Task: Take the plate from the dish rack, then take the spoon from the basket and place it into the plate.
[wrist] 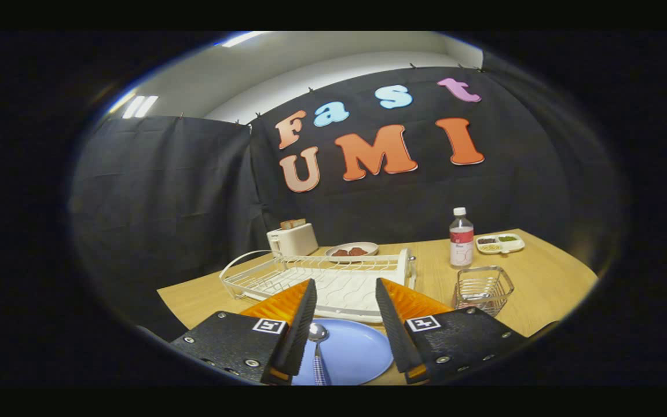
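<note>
Here the gripper (345,324) gapes wide above the blue plate (356,353), the spoon (317,341) lying loose between its fingers.

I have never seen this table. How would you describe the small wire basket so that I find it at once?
Start from the white dish rack in the middle of the wooden table. Just to its right, in front of the clear bottle with a white cap, stands the wire basket, beyond the open hand-held gripper. It is the only small, square, see-through metal container there.
</note>
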{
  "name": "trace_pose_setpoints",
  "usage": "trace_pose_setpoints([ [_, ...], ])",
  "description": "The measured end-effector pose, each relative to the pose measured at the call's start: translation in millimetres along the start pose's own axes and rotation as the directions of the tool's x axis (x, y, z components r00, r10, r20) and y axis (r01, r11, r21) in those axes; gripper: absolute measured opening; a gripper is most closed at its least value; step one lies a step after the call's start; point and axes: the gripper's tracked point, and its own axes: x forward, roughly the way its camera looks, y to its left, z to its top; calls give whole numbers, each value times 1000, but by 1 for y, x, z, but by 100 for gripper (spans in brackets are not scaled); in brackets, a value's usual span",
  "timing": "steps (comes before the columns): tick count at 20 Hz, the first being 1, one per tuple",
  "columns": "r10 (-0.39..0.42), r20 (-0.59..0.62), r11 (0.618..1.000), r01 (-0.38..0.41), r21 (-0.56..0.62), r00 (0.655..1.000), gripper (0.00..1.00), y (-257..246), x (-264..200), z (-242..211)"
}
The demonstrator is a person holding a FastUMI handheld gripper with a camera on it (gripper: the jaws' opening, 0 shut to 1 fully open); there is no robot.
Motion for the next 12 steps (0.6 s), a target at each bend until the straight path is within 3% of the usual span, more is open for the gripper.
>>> trace_pose_setpoints([
  [6,-67,145,995,77,-65,987,78,-7,-9,41],
  [12,-126,204,981,153,-120,971,85,-20,-12,61],
])
